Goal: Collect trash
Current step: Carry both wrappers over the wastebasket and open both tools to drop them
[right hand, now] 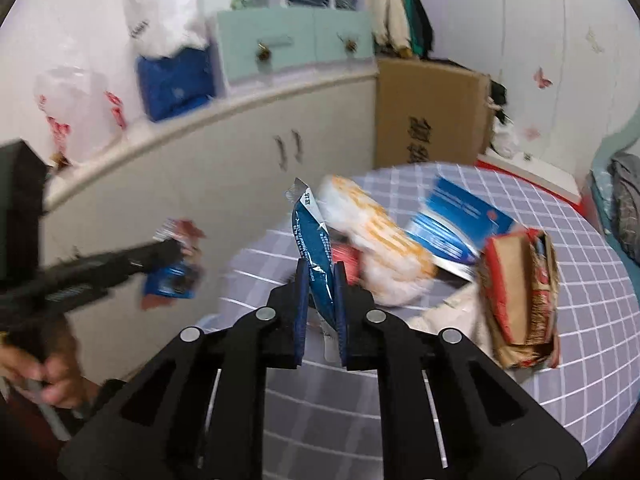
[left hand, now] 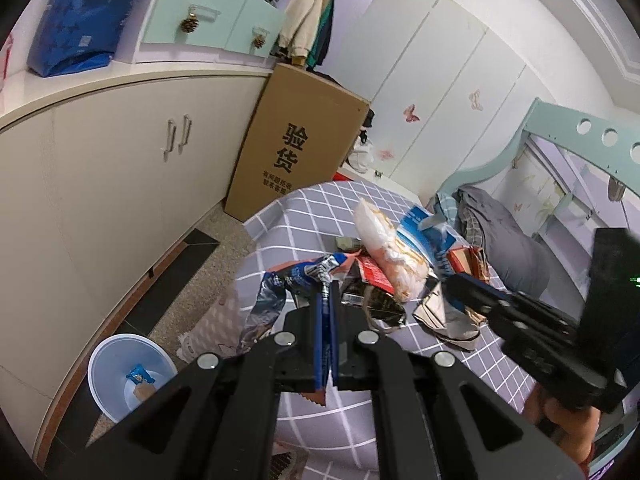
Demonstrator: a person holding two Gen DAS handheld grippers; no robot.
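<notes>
My left gripper is shut on a crumpled blue and silver wrapper, held over the table's near left edge. In the right wrist view that gripper shows at the left with the blue and red wrapper hanging from it. My right gripper is shut on a long blue wrapper, lifted above the table. A pile of trash lies beyond it: a white and orange plastic bag, a blue and white packet and a crushed red and brown carton. A pale blue bin stands on the floor at lower left, a wrapper inside.
The round table has a grey checked cloth. A tall cardboard box leans by the cream cabinets behind it. A bed with grey bedding lies to the right. A person's hand grips the left tool.
</notes>
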